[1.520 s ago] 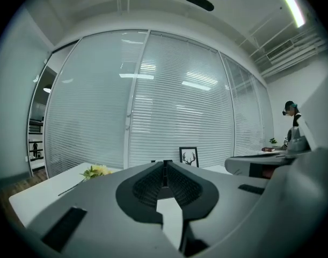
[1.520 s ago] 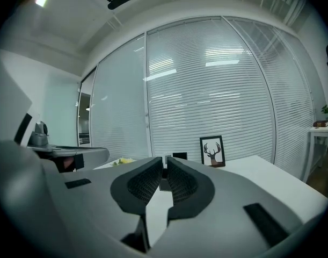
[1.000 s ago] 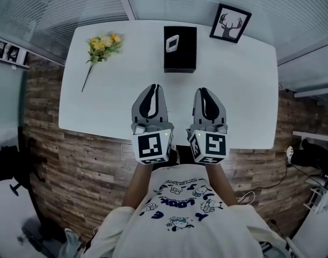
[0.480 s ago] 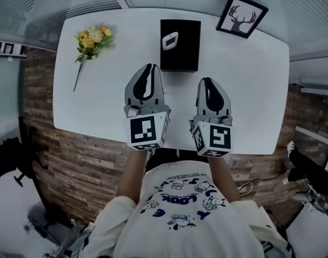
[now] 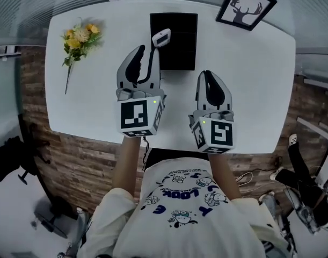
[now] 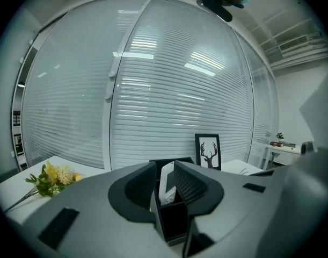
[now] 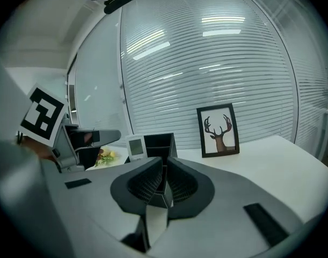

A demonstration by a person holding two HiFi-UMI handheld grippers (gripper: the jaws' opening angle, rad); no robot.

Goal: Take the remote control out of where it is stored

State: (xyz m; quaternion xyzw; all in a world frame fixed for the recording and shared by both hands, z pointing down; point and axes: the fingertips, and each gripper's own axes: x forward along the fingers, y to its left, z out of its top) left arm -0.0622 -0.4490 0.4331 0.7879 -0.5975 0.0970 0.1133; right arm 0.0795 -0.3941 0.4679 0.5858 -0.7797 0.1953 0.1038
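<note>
Left gripper lined up on the remote

The left gripper point(image 5: 146, 51) has just been opening its jaws. They stand apart, with the white remote control point(image 5: 161, 37) showing in the gap, not pinched. It stands in the black storage box point(image 5: 177, 50) at the table's point(image 5: 99, 95) 12 o'clock. The right gripper point(image 5: 209, 75) is at the box's 5 o'clock, jaws together, empty.

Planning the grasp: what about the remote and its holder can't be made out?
Remote control: lower part sunk in the black holder, head view.
Its buttons: too small, head view.
Holder's compartments: too dark, head view.
Holder's base: behind the right gripper, right gripper view.
</note>
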